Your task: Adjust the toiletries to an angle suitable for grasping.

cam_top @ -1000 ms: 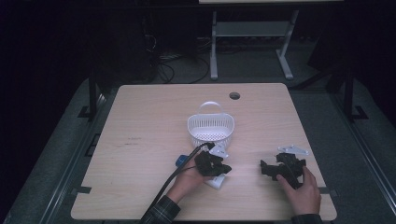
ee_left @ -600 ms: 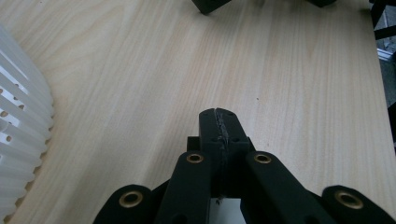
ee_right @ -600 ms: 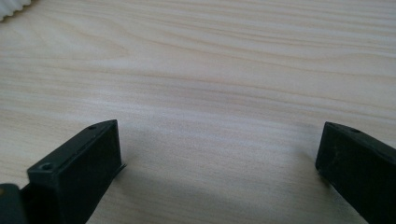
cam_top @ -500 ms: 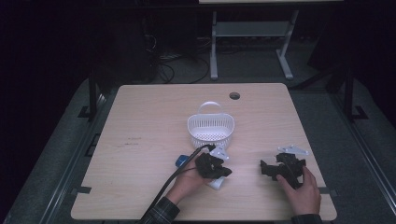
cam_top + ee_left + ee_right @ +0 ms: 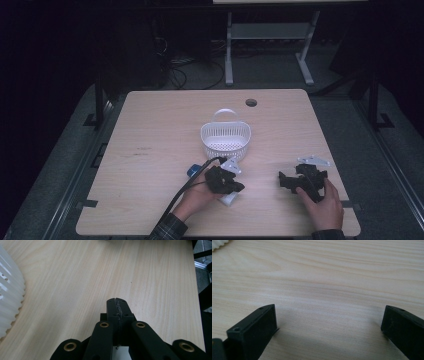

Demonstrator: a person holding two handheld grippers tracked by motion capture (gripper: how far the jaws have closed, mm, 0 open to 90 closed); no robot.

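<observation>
Since a second ago, we see our left gripper (image 5: 239, 187) barely shift, jaws pressed together over a white object (image 5: 228, 198) near the white basket (image 5: 225, 140). Our right gripper (image 5: 282, 179) stays wide open, empty, on the table (image 5: 150, 130).

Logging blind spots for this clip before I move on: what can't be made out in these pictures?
- White thing under the left gripper, high view: the gripper and hand cover most of it, so what it is stays unclear.
- Blue thing beside the left hand, high view: too small and partly covered by the cable.
- White basket, left gripper view: cut off by the left edge.
- Basket contents, high view: too small to tell.
</observation>
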